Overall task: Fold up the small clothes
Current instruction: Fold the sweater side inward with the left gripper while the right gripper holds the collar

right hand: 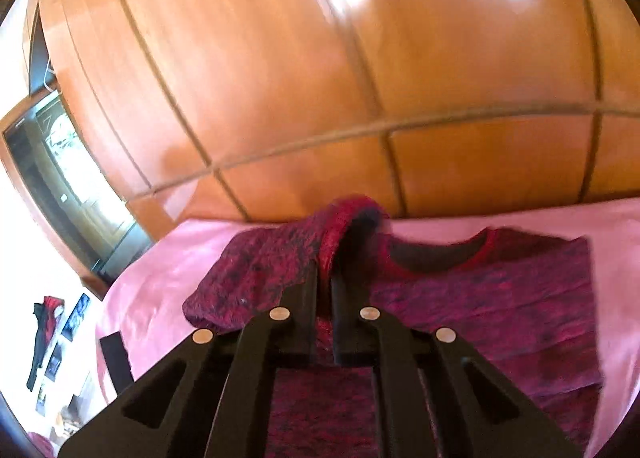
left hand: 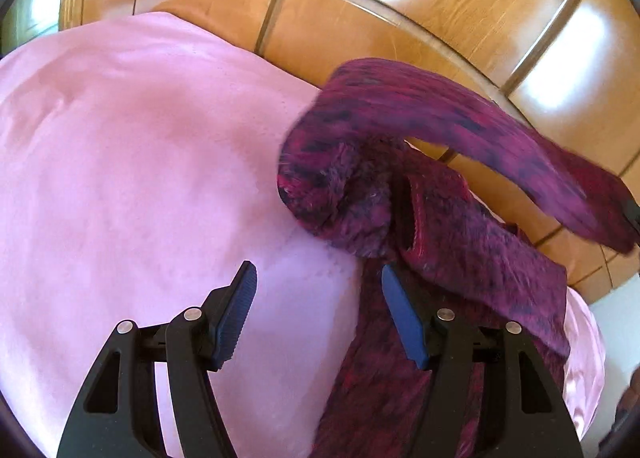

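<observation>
The magenta knit sweater (right hand: 500,298) lies on a pink bed cover (right hand: 160,278), its body spread flat with the dark-lined red neckline toward the far edge of the bed. One sleeve (right hand: 280,270) is lifted off the cover: the right gripper (right hand: 325,274) has its fingers (right hand: 306,298) closed on the cuff, and the fabric drapes over their tips. In the left wrist view that sleeve (left hand: 460,117) arches up and away to the right, blurred. The left gripper (left hand: 316,282) points down at the bed with its blue-padded fingers (left hand: 240,310) spread apart and holding nothing; one finger is over bare cover, the other over the sweater's body. No container is in view. Behind the bed stand glossy wooden wardrobe doors (right hand: 320,57).
</observation>
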The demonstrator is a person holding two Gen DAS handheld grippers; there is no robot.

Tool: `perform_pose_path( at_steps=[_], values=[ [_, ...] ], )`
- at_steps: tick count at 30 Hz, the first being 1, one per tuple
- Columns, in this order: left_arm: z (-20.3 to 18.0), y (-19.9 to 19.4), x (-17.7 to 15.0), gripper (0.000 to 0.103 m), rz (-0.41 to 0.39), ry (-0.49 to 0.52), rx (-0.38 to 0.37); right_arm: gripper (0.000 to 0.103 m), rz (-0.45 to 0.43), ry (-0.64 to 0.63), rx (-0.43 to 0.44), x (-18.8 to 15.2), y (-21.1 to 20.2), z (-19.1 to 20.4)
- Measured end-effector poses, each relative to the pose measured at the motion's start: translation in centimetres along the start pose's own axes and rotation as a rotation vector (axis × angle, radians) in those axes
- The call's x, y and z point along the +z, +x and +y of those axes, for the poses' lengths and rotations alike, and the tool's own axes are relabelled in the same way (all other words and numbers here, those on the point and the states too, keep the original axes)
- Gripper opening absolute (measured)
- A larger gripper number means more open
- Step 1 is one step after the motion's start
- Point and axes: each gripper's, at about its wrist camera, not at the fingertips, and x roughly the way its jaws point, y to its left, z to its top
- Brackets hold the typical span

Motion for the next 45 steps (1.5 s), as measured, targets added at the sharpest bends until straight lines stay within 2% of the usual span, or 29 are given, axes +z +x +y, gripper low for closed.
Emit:
perform_pose_path(
  at_steps=[3, 8, 10, 15, 18, 21, 24, 27, 28, 29, 30, 31, 36, 38, 42, 43, 45],
  values=[
    [-1.5, 1.4, 0.6, 0.064, 0.016, 0.009, 0.011, 0.005, -0.031, 0.014, -0.044, 0.2, -1.5, -1.7],
    [-3.1, 4.0, 1.0, 0.064, 0.035, 0.069, 0.137, 0.004, -0.078, 0.043, -0.139, 0.5, -3.4, -6.1],
    [-3.4, 4.3, 1.2, 0.064, 0.033, 0.088, 0.171, 0.004, -0.083, 0.068, -0.204, 0.2, -4.3, -8.9],
    [-3.9, 4.4, 0.7, 0.064, 0.032, 0.136, 0.187, 0.004, 0.028, 0.195, -0.36, -2.5, -2.5, -16.4],
    [-4.0, 4.4, 0.3, 0.064, 0.029, 0.165, 0.2, 0.004, 0.116, 0.31, -0.372, -5.5, -0.6, -20.5],
    [-4.0, 4.4, 0.4, 0.064, 0.034, 0.161, 0.199, 0.004, 0.108, 0.338, -0.36, -7.1, -0.5, -21.4],
    [-4.0, 4.4, 0.5, 0.063, 0.041, 0.165, 0.202, 0.004, 0.112, 0.332, -0.358, -6.9, -0.7, -21.4],
    [-3.7, 3.0, 0.4, 0.062, 0.055, 0.145, 0.15, 0.005, 0.117, 0.33, -0.308, -6.5, -1.2, -21.0],
    [-3.4, 2.1, 0.2, 0.062, 0.053, 0.141, 0.11, 0.008, 0.115, 0.334, -0.285, -6.5, -1.4, -21.0],
    [-3.0, 1.2, 0.2, 0.062, 0.042, 0.135, 0.077, 0.016, 0.115, 0.334, -0.265, -6.4, -1.8, -21.1],
    [-2.7, 0.3, 0.4, 0.062, 0.025, 0.13, 0.048, 0.039, 0.108, 0.333, -0.262, -6.4, -2.7, -21.0],
    [-2.2, -0.8, 0.8, 0.062, 0.004, 0.128, 0.025, 0.045, 0.096, 0.327, -0.266, -6.4, -3.2, -20.9],
    [-1.5, -2.0, 3.9, 0.062, -0.01, 0.065, -0.067, 0.044, 0.048, 0.28, -0.27, -6.1, -5.2, -19.6],
    [-1.9, -0.8, 5.6, 0.062, 0.023, 0.033, -0.126, 0.044, 0.037, 0.25, -0.27, -5.7, -5.3, -18.7],
    [-3.2, 1.8, 7.1, 0.066, 0.066, 0.015, -0.14, 0.044, 0.037, 0.162, -0.28, -4.6, -4.3, -16.6],
    [-3.4, 2.7, 7.7, 0.072, 0.079, -0.001, -0.142, 0.044, 0.043, 0.145, -0.281, -4.4, -3.8, -16.4],
    [-3.4, 4.7, 9.0, 0.074, 0.12, -0.06, -0.165, 0.044, 0.057, 0.118, -0.283, -4.2, -2.9, -16.0]
  ],
)
